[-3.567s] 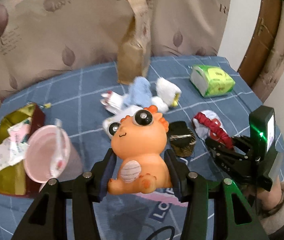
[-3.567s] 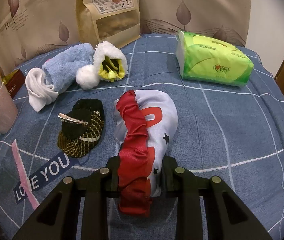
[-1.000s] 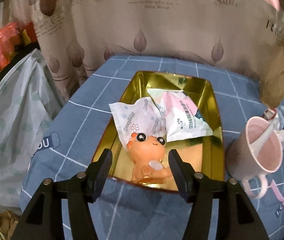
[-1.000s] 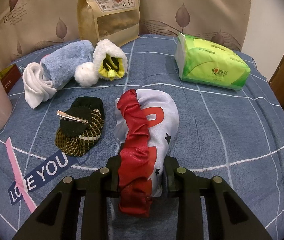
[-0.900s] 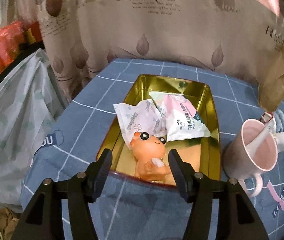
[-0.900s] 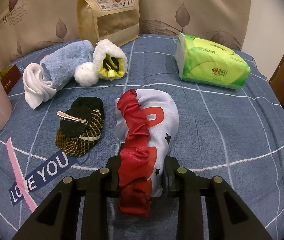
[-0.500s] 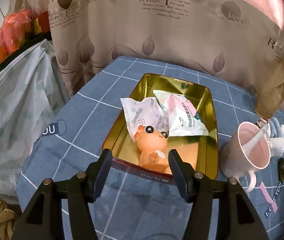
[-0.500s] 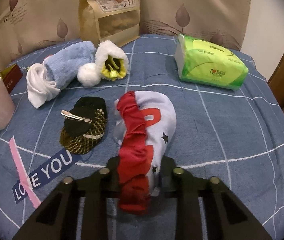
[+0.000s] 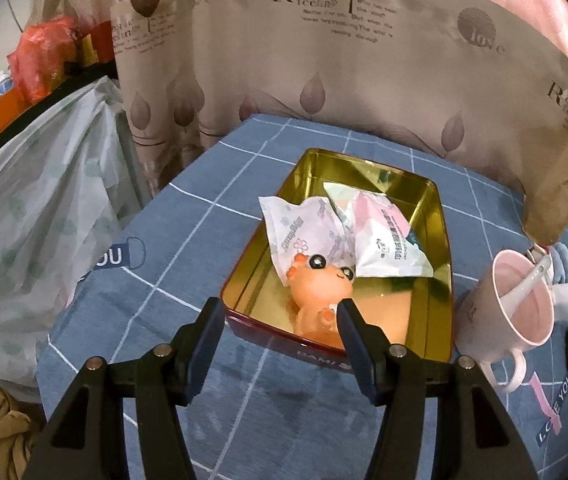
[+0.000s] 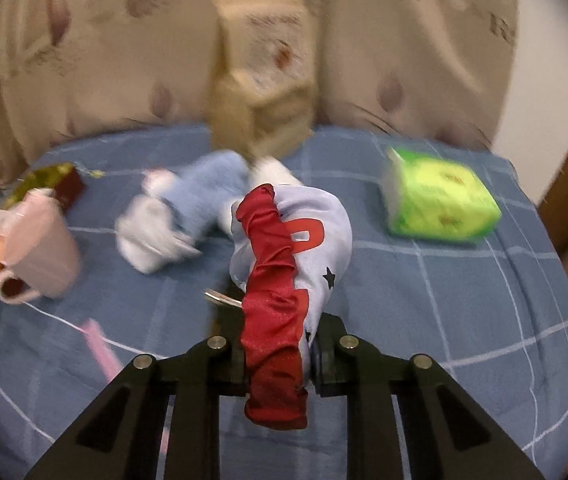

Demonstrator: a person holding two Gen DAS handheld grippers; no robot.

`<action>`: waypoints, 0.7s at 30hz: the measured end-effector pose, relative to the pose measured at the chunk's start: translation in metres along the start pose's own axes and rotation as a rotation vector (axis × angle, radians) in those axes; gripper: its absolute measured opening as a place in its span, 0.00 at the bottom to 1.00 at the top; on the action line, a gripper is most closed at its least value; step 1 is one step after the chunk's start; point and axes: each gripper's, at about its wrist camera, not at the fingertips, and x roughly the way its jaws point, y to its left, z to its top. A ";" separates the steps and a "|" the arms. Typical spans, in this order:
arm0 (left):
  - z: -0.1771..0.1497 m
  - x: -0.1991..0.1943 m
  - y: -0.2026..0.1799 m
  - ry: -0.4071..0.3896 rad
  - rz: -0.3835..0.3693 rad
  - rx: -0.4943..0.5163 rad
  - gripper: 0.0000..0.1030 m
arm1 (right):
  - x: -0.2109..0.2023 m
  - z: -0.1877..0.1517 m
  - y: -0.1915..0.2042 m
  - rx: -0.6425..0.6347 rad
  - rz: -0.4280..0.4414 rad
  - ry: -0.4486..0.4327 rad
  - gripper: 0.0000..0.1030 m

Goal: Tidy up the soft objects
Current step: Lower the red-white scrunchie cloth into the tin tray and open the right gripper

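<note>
An orange squishy toy (image 9: 316, 292) lies in the gold tin (image 9: 440, 248), in front of two white sachets (image 9: 304, 232). My left gripper (image 9: 280, 316) hangs open just before the tin's near rim, with nothing between its fingers. In the right wrist view my right gripper (image 10: 280, 356) is shut on a red and white fabric cap (image 10: 284, 264) and holds it lifted above the blue cloth. A blue and white plush bundle (image 10: 188, 208) lies behind it. The black hair clip is almost hidden under the cap.
A pink mug (image 9: 520, 300) with a spoon stands right of the tin; the mug (image 10: 40, 248) also shows at left in the right wrist view. A green tissue pack (image 10: 440, 204) lies at back right, a brown paper bag (image 10: 264, 72) at the back. Plastic bags (image 9: 32, 216) hang off the table's left edge.
My right gripper closed tighter on the cap and raised it off the cloth; that view is now blurred. My left gripper drew back slightly from the tin, the toy staying inside.
</note>
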 end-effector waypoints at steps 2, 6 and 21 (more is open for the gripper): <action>0.000 -0.001 0.003 -0.004 0.006 -0.012 0.58 | -0.006 0.009 0.011 -0.035 0.040 -0.021 0.18; 0.002 -0.004 0.010 -0.016 0.023 -0.034 0.58 | -0.018 0.024 0.052 -0.115 0.145 -0.050 0.18; 0.010 -0.013 0.044 -0.064 0.056 -0.139 0.58 | -0.029 0.029 0.173 -0.383 0.405 -0.020 0.18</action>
